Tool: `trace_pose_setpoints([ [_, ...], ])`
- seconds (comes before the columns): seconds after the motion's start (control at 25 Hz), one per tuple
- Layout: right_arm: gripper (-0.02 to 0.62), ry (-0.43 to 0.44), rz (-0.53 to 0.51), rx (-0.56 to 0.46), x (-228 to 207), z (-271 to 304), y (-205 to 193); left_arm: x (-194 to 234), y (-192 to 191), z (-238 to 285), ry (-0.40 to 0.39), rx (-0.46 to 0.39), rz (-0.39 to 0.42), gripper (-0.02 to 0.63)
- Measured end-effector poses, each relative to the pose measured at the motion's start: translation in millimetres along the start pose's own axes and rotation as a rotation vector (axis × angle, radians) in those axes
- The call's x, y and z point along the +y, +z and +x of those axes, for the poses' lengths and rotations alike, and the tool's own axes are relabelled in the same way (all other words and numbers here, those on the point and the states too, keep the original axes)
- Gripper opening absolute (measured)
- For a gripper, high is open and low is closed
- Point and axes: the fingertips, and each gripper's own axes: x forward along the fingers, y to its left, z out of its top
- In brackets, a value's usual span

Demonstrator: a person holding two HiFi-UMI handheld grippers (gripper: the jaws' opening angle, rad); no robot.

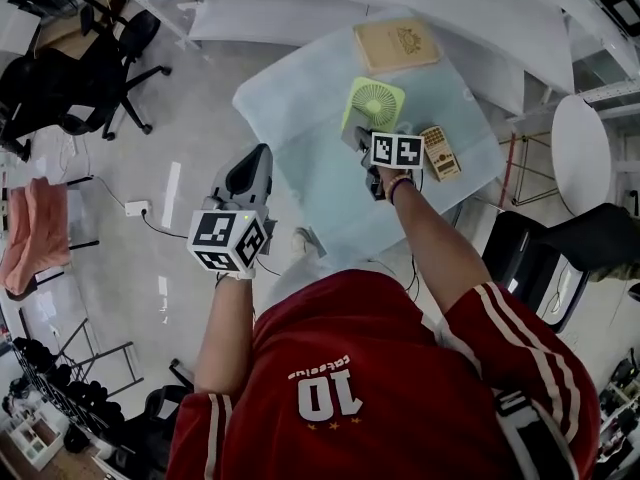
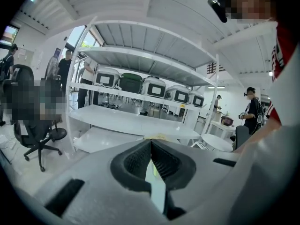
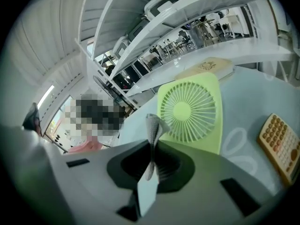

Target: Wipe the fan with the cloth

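Grey-white cloth is standing up as a folded tuft between the jaws of the right gripper, which are pressing together on it at the lower centre of the right gripper view. Just past the tuft, the lime-green square fan is filling the middle of that view with its round grille facing the camera. The cloth's tip is overlapping the fan's left edge, though whether the two are touching cannot be told. An orange-tan calculator is lying at the right edge and a tan book is sitting beyond the fan, all on the pale green table. In the head view the right gripper is hovering at the fan's lower edge near the frame's centre, with the calculator just right of it and the book above. The left gripper is hanging at the table's left edge, apart from the fan. In its own view the left gripper is showing its jaws meeting at the tips with nothing held, pointing toward white shelving.
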Motion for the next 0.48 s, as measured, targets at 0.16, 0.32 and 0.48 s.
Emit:
trace_pose_setpoints([
  [0.16,0.020,0.014,0.002,0.017,3.5,13.0,0.4,6.3,-2.3,1.5,0.017,0.005,-0.023,0.005],
  [0.32,0.020,0.021,0.000,0.032,2.9,23.1,-0.8,8.1,-4.9,4.1,0.028,0.015,-0.025,0.005],
  [0.48,0.020,0.017,-0.004,0.042,-3.1,29.1,-1.4,8.9,-10.7,6.1,0.038,0.029,-0.025,0.005],
])
